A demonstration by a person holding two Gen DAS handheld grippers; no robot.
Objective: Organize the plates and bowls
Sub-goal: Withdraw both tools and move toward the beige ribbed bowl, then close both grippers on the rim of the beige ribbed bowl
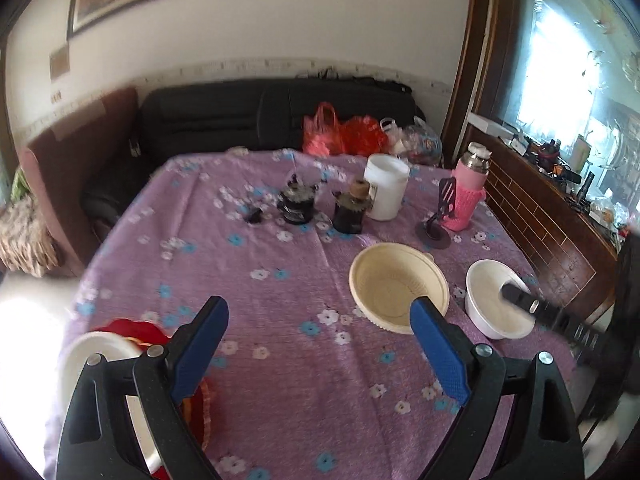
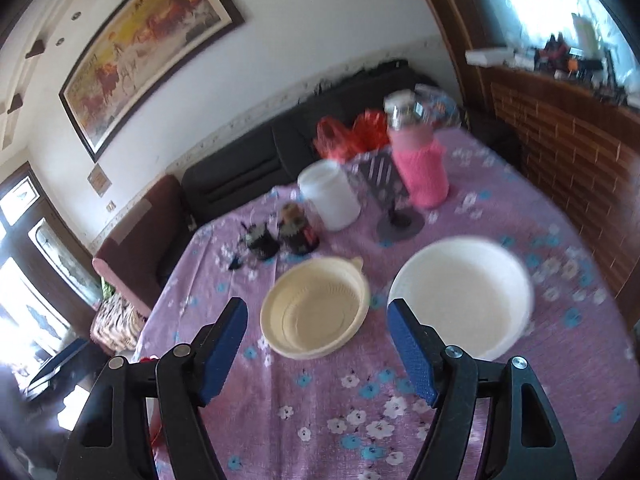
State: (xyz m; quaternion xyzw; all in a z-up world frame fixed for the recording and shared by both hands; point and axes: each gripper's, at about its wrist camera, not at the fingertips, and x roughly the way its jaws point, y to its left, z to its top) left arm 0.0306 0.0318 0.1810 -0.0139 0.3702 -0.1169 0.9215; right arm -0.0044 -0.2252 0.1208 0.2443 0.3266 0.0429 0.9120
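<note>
A cream bowl (image 1: 398, 292) with a ribbed rim sits on the purple flowered tablecloth (image 1: 280, 360), and a white bowl (image 1: 496, 300) stands just right of it. My left gripper (image 1: 319, 306) hovers open over bare cloth, left of the cream bowl, with nothing between its blue pads. A white plate (image 1: 96, 360) and a red item (image 1: 136, 330) lie at the near left, partly hidden by its left finger. One finger of my right gripper (image 1: 520, 300) reaches over the white bowl. In the right wrist view my right gripper (image 2: 317, 306) is open and holds nothing, with the cream bowl (image 2: 320, 320) beyond its gap and the white bowl (image 2: 460, 296) to the right.
At the table's far side stand a white jar (image 1: 386, 192), a pink-sleeved flask (image 1: 468, 196), two small dark jars (image 1: 296, 204), (image 1: 350, 210) and a dark stand (image 1: 436, 216). Red bags (image 1: 340, 132) lie on a dark sofa (image 1: 240, 116) behind. A wooden cabinet (image 1: 552, 220) borders the right.
</note>
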